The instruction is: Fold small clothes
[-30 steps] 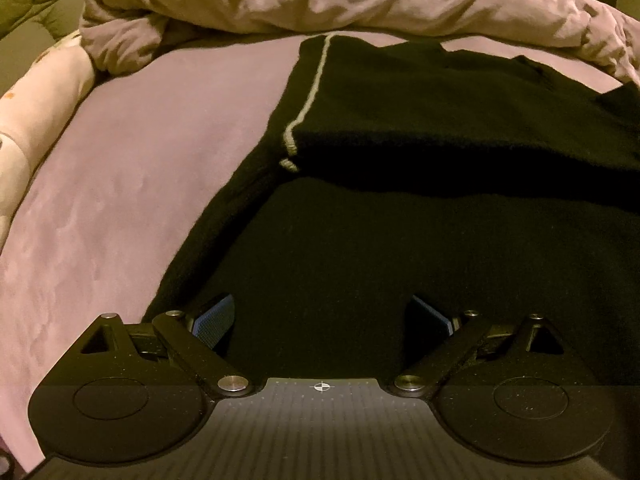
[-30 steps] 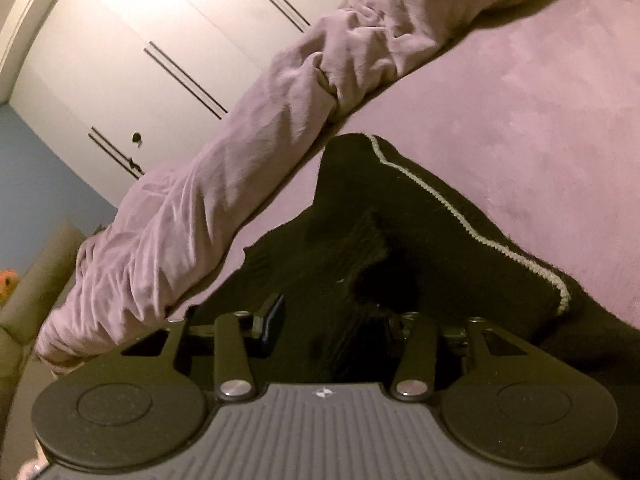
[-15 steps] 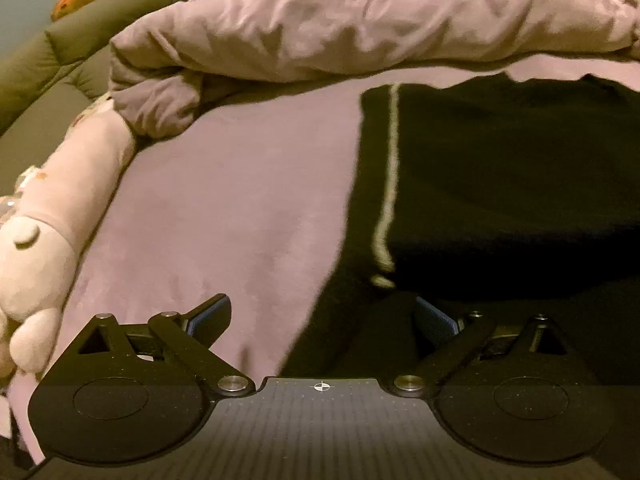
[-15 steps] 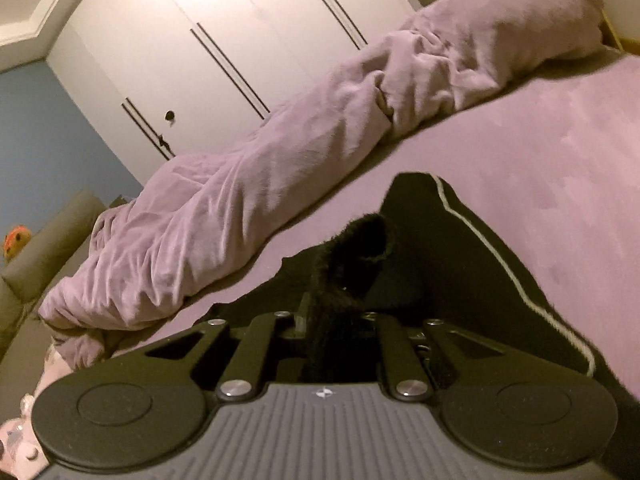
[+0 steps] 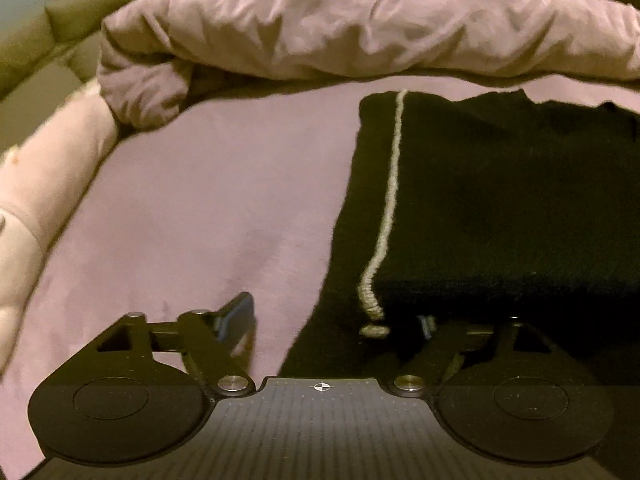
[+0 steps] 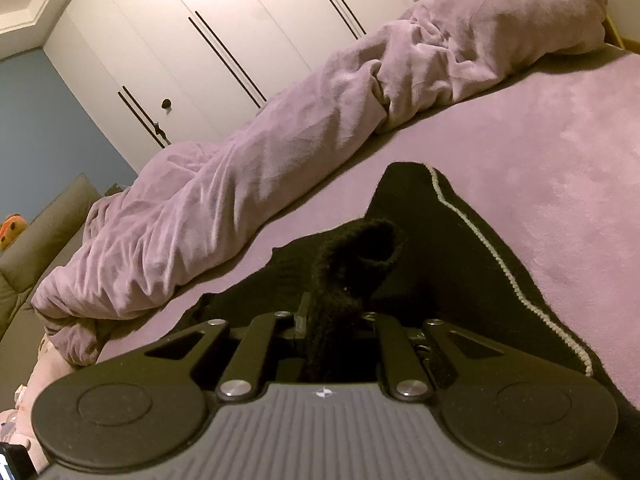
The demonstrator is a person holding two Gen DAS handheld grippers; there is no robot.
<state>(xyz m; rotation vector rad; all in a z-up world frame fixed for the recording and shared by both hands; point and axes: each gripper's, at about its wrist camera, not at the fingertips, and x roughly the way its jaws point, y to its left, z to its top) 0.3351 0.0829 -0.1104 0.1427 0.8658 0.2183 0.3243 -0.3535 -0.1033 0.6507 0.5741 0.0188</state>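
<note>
Two sets of jaws are mine, one in each hand, both low over a purple bed point(image 5: 208, 216). A black garment point(image 5: 500, 208) with a pale trim line point(image 5: 390, 200) lies flat on the bed, folded over itself, on the right half of my left view, with a rumpled purple blanket point(image 5: 360, 28) heaped along the far side.

My left gripper point(image 5: 336, 320) straddles the near left corner of the garment; its jaws stand apart and are closing, with the dark edge and the curled end of the trim between them, not yet pressed. One blue pad point(image 5: 240, 312) shows over the bare sheet; the other is lost against the black cloth.

My right gripper point(image 6: 336, 320) is clamped on a bunched tuft of the black garment point(image 6: 440, 248), which stands up between the jaws. White wardrobe doors point(image 6: 224, 48) rise beyond the blanket.
</note>
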